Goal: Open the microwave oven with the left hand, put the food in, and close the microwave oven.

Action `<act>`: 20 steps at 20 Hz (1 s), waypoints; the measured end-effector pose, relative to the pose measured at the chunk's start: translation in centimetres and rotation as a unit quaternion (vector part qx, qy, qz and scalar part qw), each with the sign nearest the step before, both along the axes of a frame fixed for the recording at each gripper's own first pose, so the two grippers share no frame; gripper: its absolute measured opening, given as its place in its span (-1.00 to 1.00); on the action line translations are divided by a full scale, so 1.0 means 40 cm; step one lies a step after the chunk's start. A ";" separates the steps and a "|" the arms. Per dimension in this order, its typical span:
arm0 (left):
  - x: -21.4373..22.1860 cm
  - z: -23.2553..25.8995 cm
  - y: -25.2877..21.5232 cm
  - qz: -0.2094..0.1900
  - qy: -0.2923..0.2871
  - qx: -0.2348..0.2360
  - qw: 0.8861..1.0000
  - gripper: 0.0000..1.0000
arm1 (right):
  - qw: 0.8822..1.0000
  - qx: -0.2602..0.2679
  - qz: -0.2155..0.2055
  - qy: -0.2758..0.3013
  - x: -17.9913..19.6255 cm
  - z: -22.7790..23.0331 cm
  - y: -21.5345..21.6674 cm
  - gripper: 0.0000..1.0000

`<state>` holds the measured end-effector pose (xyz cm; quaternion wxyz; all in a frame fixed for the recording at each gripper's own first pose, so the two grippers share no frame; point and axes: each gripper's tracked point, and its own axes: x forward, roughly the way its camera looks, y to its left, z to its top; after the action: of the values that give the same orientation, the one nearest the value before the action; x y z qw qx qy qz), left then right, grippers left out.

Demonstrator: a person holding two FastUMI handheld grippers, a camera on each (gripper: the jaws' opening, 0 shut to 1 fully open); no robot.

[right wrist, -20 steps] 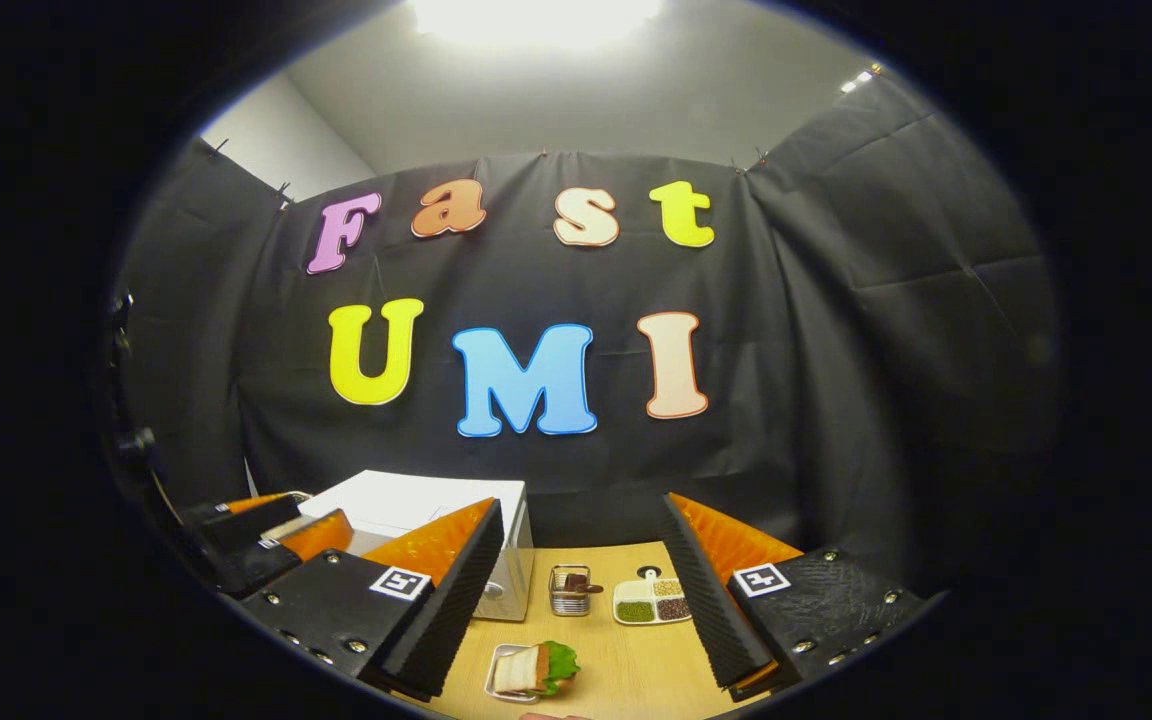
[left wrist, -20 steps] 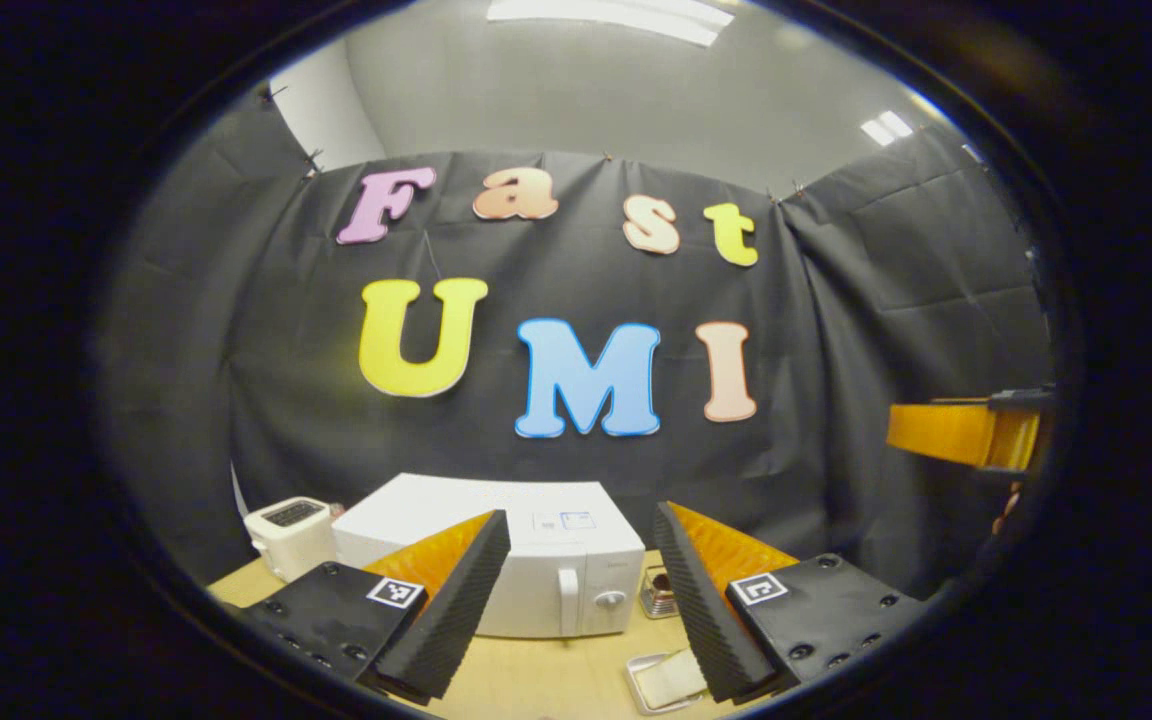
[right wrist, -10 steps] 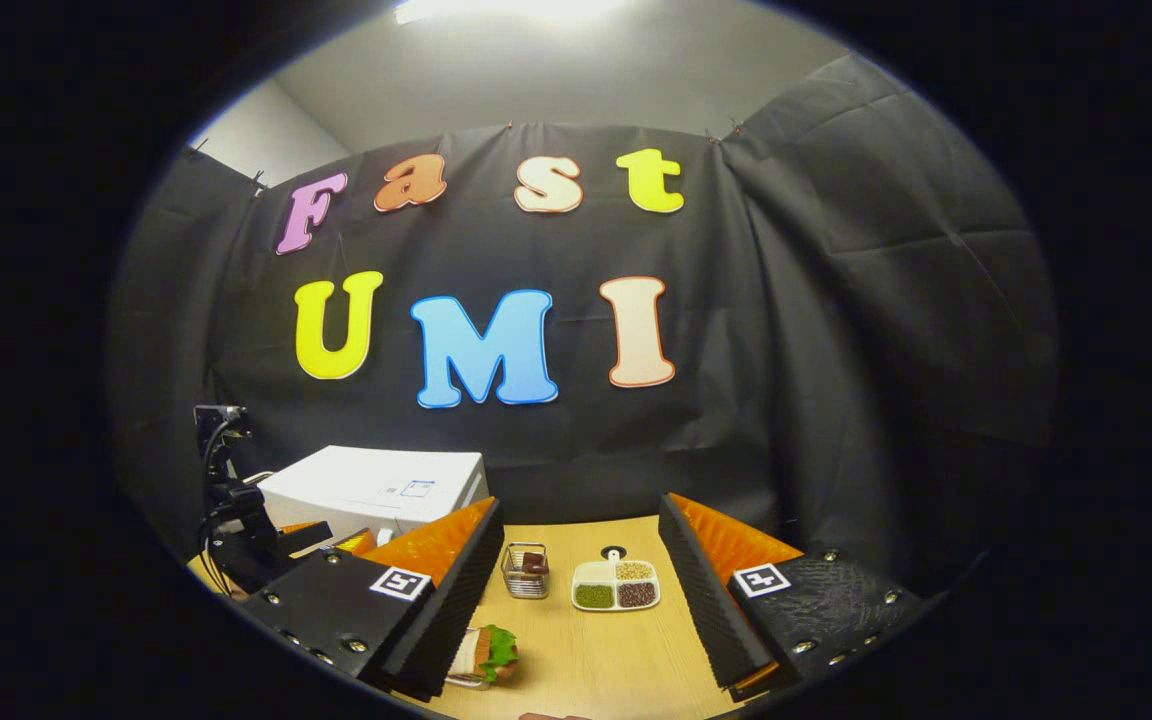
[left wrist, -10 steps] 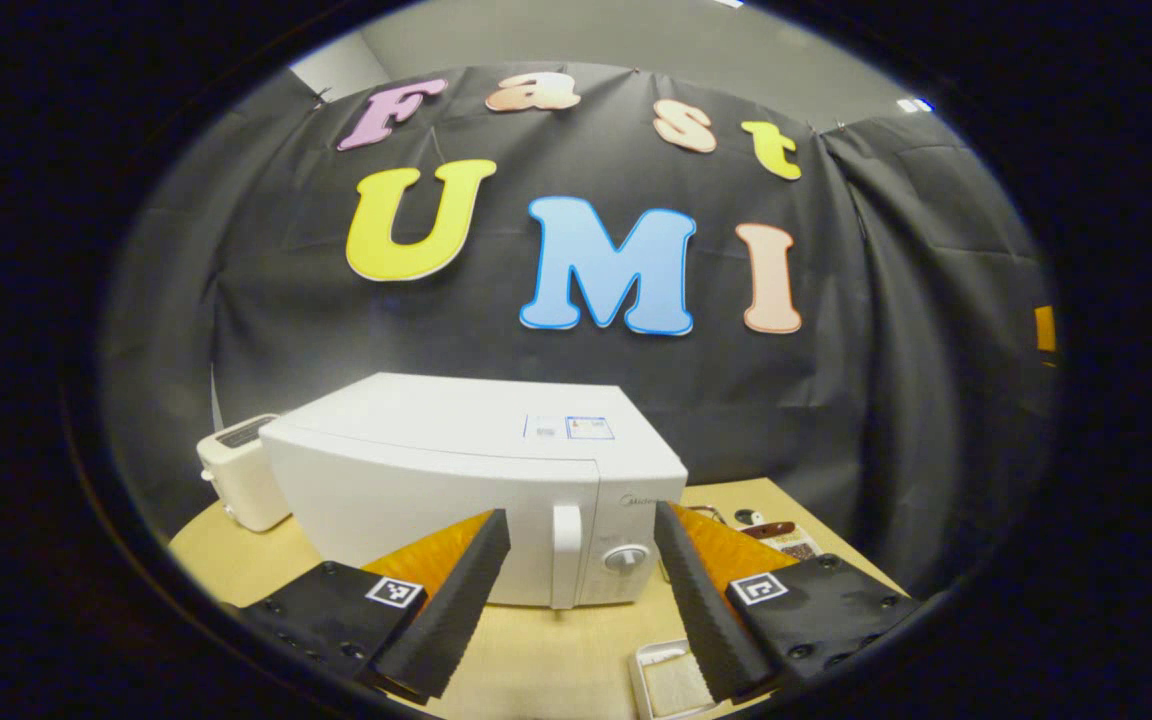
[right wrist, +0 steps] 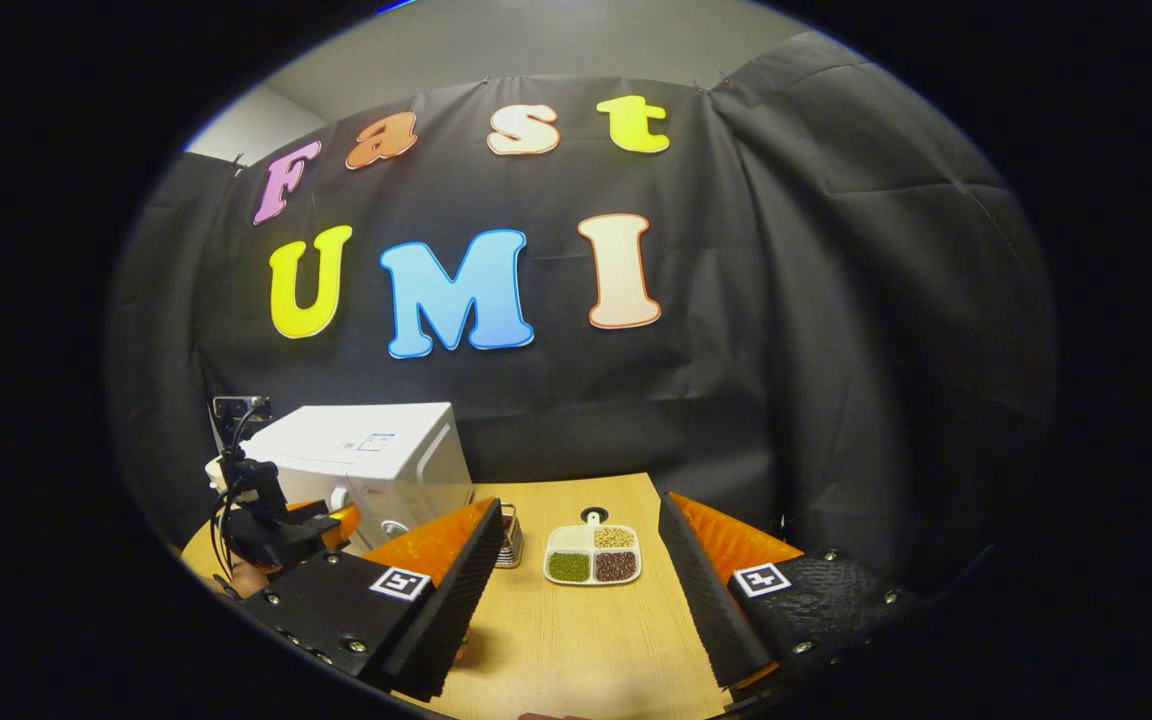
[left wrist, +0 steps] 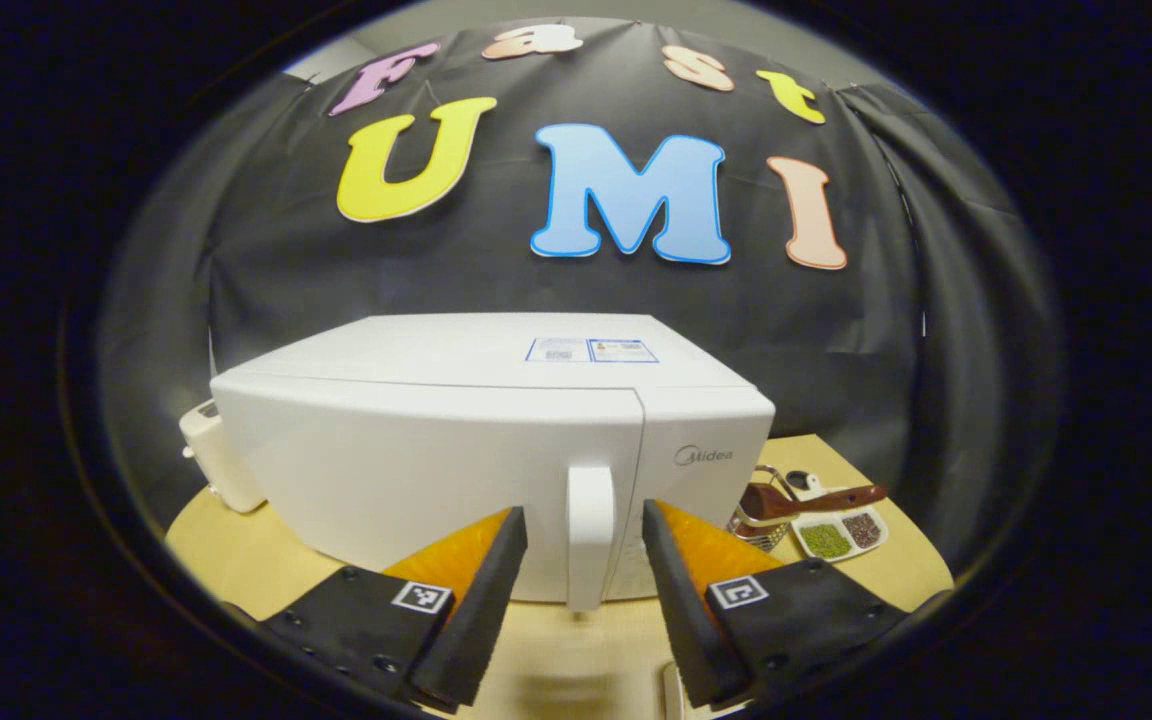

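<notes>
A white microwave (left wrist: 456, 450) stands on the wooden table with its door closed. Its vertical white handle (left wrist: 591, 535) sits between the fingers of my left gripper (left wrist: 582, 512), which is open with a gap on each side of the handle. In the right gripper view the microwave (right wrist: 366, 455) is at the far left, with the left gripper (right wrist: 281, 530) in front of its door. My right gripper (right wrist: 578, 503) hangs open over the table (right wrist: 586, 640), holding nothing.
A white toaster (left wrist: 211, 460) stands left of the microwave. To the microwave's right are a small wire basket (right wrist: 508, 535) with a brown scoop (left wrist: 806, 497) and a divided dish of beans (right wrist: 591, 555). The black cloth wall is close behind.
My left gripper has moved in close to the microwave and lowered, bringing the handle between its fingers. The right gripper view has shifted; the sandwich tray has slipped out of sight behind its left finger.
</notes>
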<state>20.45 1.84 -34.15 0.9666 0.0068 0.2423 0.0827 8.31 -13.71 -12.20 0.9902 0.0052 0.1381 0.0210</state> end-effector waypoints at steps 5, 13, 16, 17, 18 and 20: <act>0.019 -0.016 -0.028 -0.029 0.019 -0.027 0.999 -0.40 | 1.000 -0.007 -0.018 -0.003 -0.016 0.016 0.020 0.89; -0.012 -0.021 -0.030 -0.077 0.053 -0.041 0.995 -0.87 | 0.999 -0.015 -0.024 -0.026 -0.081 0.068 0.156 0.89; -0.128 0.000 -0.028 -0.107 0.054 -0.031 0.992 -0.87 | 0.999 -0.014 -0.030 -0.031 -0.099 0.075 0.185 0.89; -0.179 0.006 -0.024 -0.112 0.057 -0.038 0.991 -0.88 | 0.999 -0.010 -0.027 -0.029 -0.103 0.073 0.204 0.89; -0.227 0.014 -0.016 -0.114 0.063 -0.047 0.990 -0.87 | 0.999 -0.009 -0.024 -0.027 -0.108 0.067 0.223 0.88; -0.313 0.033 0.011 -0.125 0.066 -0.040 0.989 -0.88 | 0.999 -0.009 -0.015 -0.029 -0.115 0.075 0.264 0.89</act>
<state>7.94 2.30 -32.82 0.9508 0.0035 0.3059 -0.0492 3.69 -3.17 -9.22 0.9939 -0.0020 0.1098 0.0045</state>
